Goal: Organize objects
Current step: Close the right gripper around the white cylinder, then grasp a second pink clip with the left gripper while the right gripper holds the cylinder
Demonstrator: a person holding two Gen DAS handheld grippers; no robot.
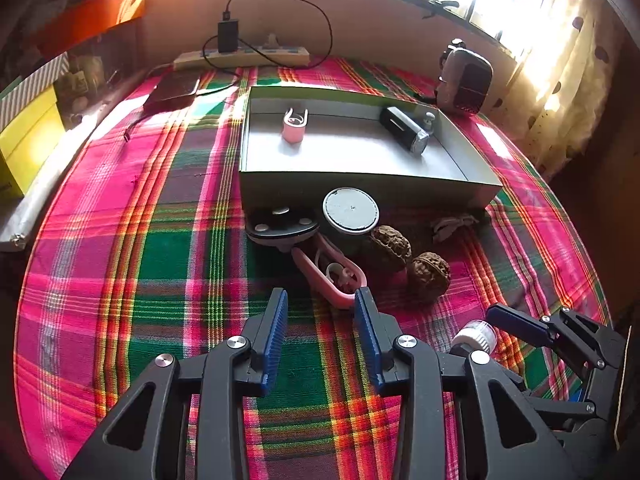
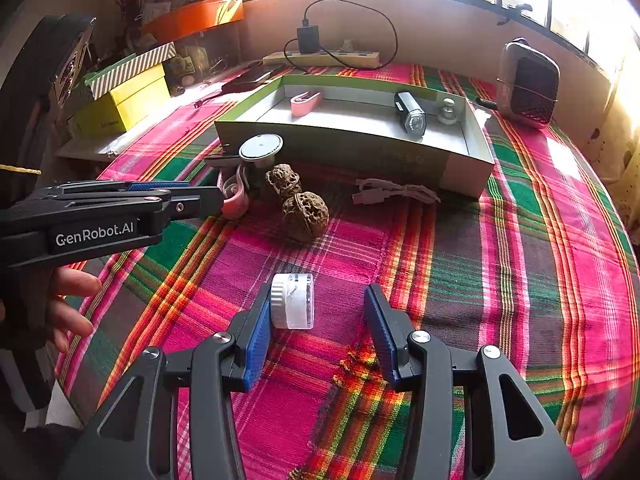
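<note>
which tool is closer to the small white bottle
Right. The right tool is open with the small white bottle between its fingers; the left tool is off to the side, at the pink clip.

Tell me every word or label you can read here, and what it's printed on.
"GenRobot.AI": on the side of the left hand-held gripper, in the right wrist view.
Faint print on the yellow box and on the small white bottle: too small and blurred to read.

Cloth: pink, green, orange plaid. Tongs pads: blue; frames black. Jar between right tongs: white. Clip beyond left tongs: pink.
</note>
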